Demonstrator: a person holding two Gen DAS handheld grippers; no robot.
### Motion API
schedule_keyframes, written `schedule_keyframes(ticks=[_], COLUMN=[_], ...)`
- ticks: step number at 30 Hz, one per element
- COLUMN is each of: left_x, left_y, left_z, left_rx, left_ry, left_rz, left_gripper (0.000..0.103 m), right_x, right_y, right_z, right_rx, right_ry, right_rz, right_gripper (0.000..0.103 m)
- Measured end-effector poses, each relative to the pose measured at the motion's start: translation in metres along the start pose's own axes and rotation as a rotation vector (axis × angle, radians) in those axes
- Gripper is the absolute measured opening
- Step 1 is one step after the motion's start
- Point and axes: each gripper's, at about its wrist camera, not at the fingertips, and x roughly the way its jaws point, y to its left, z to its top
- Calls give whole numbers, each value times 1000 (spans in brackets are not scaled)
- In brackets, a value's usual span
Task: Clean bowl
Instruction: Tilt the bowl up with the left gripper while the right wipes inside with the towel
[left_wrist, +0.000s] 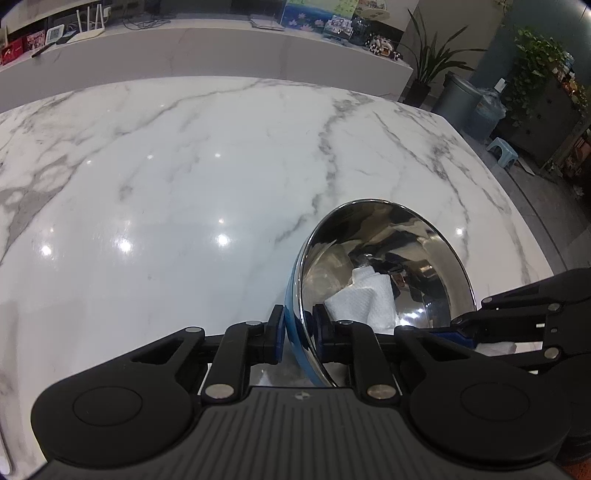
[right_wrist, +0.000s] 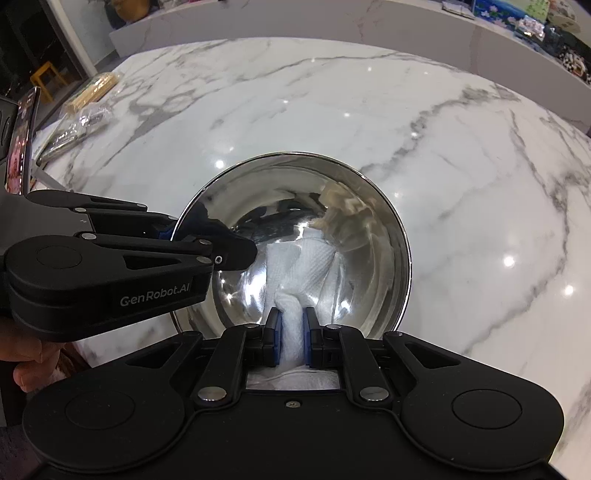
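A shiny steel bowl (left_wrist: 391, 254) with a blue outside sits tilted on the white marble table (left_wrist: 184, 166). My left gripper (left_wrist: 298, 325) is shut on the bowl's near-left rim, one pad outside on the blue wall and one inside. In the right wrist view the bowl (right_wrist: 373, 236) fills the middle, and the left gripper (right_wrist: 207, 240) clamps its left rim. A wad of white paper towel (right_wrist: 314, 258) lies against the bowl's inner bottom. My right gripper (right_wrist: 292, 328) is shut on the towel's near end, and comes in from the right (left_wrist: 463, 330) in the left wrist view.
Clear bags of chopsticks and cutlery (right_wrist: 88, 99) lie at the table's far left, beside an upright phone (right_wrist: 22, 136). A hand (right_wrist: 26, 354) holds the left gripper. A raised ledge (left_wrist: 221, 40) with clutter runs behind the table. The table's right edge (left_wrist: 517, 177) drops to the floor.
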Motion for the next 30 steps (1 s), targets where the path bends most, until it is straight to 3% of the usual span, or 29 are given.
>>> schedule_keyframes(ticks=[4, 7, 12, 17, 20, 24, 30], left_x=[-2, -4, -3, -4, -4, -4, -5], left_y=[-1, -2, -4, -5, -4, -1, 3], left_z=[0, 0, -1, -2, -2, -5, -16], left_rx=[12, 17, 33, 37, 26, -7, -26], left_ry=[-21, -30, -30, -29, -23, 10, 73], left_rz=[12, 6, 17, 17, 15, 8, -44], left_gripper=[13, 13, 13, 13, 13, 26, 25], right_x=[1, 2, 3, 7, 6, 4, 3], right_y=[-4, 0, 15, 39, 36, 27, 22], right_z=[-1, 0, 5, 2, 1, 2, -1], right_rx=[60, 27, -100, -313, -288, -231, -186], right_ry=[-8, 3, 25, 17, 3, -14, -60], right_rz=[100, 137, 73, -185, -176, -150, -128], right_gripper=[10, 10, 10, 10, 10, 10, 10])
